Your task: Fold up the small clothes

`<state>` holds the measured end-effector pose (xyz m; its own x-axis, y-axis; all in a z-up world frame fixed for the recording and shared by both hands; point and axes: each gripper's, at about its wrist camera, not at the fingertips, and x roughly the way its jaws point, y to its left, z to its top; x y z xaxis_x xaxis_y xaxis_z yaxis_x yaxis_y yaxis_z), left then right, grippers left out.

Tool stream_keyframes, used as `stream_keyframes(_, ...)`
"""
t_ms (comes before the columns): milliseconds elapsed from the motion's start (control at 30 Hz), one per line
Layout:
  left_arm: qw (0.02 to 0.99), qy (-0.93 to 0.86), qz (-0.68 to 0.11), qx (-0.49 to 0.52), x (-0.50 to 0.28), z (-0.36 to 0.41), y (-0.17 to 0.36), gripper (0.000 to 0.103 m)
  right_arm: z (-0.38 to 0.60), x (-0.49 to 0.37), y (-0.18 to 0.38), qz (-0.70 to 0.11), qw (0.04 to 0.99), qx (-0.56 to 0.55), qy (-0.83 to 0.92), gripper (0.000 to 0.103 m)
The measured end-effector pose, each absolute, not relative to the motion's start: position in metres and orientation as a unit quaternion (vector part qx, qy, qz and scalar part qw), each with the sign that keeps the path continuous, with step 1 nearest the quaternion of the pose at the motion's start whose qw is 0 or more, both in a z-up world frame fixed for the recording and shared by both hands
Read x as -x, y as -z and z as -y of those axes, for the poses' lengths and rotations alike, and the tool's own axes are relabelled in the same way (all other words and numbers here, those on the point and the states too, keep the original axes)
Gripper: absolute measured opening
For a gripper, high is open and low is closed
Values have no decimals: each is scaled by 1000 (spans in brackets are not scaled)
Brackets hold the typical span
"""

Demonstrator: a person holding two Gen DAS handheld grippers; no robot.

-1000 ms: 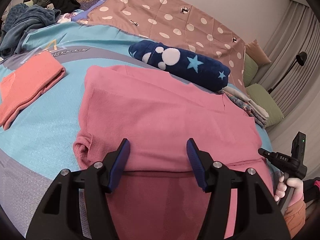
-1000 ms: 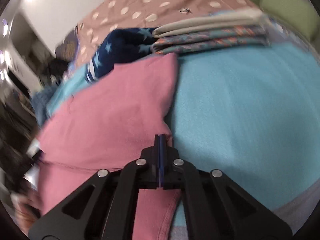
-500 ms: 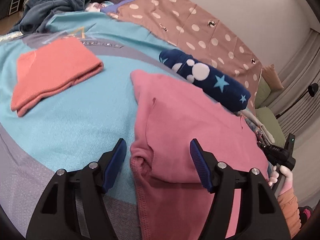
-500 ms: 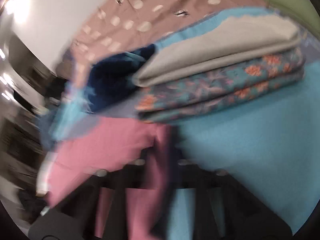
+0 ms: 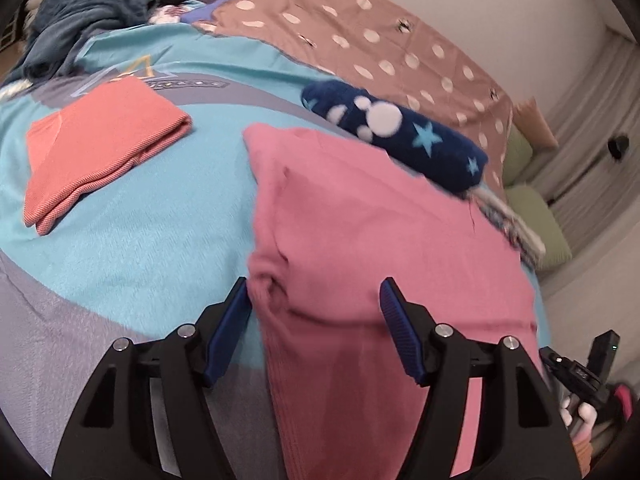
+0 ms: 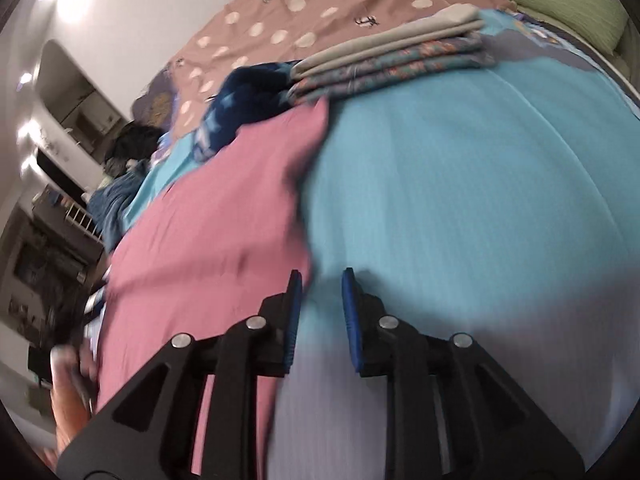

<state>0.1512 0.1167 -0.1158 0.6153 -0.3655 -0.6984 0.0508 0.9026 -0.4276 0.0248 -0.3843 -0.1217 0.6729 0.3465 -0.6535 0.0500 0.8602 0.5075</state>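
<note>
The pink garment (image 5: 380, 240) lies spread on the bed (image 5: 140, 240). The left tongs (image 5: 314, 300) gape wide over its near-left corner, gripping nothing; the right tongs (image 6: 319, 292), just opening narrowly, sit empty beside its right edge.

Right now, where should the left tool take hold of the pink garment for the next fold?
At the bunched near-left corner of the pink garment, coming from its open left edge: the puckered cloth stands up from the blanket, giving the left tool something to pinch.

Left hand-held gripper (image 5: 312, 300) jaws wide apart, right hand-held gripper (image 6: 319, 292) jaws just opening, nothing between
</note>
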Motion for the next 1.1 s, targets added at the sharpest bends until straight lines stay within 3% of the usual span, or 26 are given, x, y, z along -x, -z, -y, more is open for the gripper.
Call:
stream_keyframes(67,877,138,-432,160,-133,-111,114,67,382,14,124,-391,871,-277,-110,47)
stream_keyframes(133,874,154,-439,143,-112,-112,114,68,374,36,122,-394,873,-262,-115,50)
stream_keyframes(267,864,190,-443,145,-54,-128,116,68,353,69,116,-410,879,-207,-127,51)
stream_keyframes(633,849,267,-437,134,73,-142,119,68,342,142,118,-414,875,-201,-152,51)
stream_keyframes(1100,841,284,-442,130,122,-144,121,62,343,224,127,-397,861,-246,-200,51)
